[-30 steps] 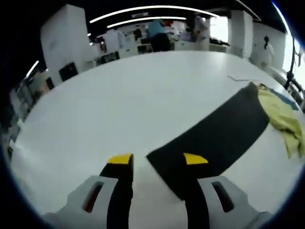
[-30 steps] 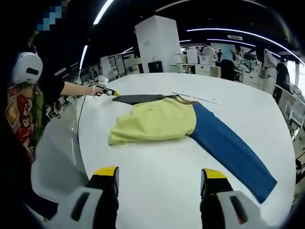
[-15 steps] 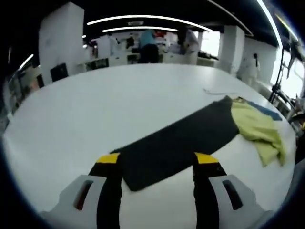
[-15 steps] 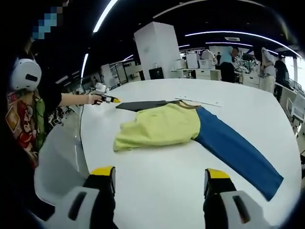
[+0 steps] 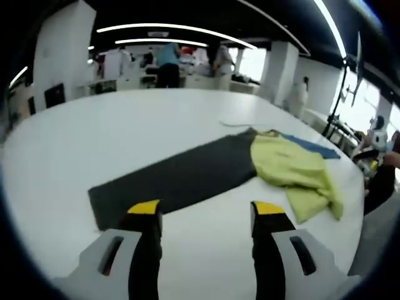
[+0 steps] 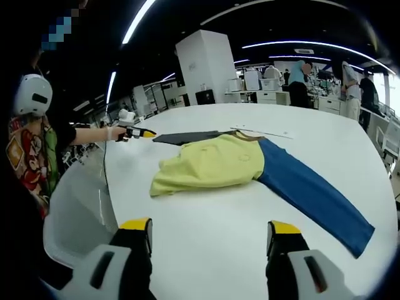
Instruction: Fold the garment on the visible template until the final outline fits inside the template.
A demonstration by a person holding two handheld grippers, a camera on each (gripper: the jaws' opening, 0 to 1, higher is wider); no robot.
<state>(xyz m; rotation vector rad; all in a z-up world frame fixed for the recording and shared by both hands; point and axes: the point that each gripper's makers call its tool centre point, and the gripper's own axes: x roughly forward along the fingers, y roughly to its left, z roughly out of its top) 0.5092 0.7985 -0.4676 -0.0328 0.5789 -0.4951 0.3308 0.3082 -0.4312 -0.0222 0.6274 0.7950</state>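
A long-sleeved garment lies spread on the white table (image 6: 206, 206). It has a dark grey sleeve (image 5: 175, 178), a crumpled yellow-green body (image 6: 209, 164) and a blue sleeve (image 6: 312, 194). My left gripper (image 5: 206, 209) is open just short of the dark sleeve's end, with nothing between its yellow-tipped fingers. In the right gripper view the left gripper (image 6: 134, 132) is held in a hand beside the dark sleeve (image 6: 184, 136). My right gripper (image 6: 210, 226) stands open over bare table, well short of the yellow-green body. A thin pale strip (image 6: 262, 132) lies past the collar.
A person (image 6: 34, 144) with a white headset stands at the table's left edge in the right gripper view. A white chair (image 6: 75, 219) is beside them. Past the table's far edge are a white pillar (image 6: 209, 59), desks and several people.
The left gripper has drawn back from the dark sleeve's end, which lay between its open fingers and now lies ahead of them. The right gripper has hardly moved.
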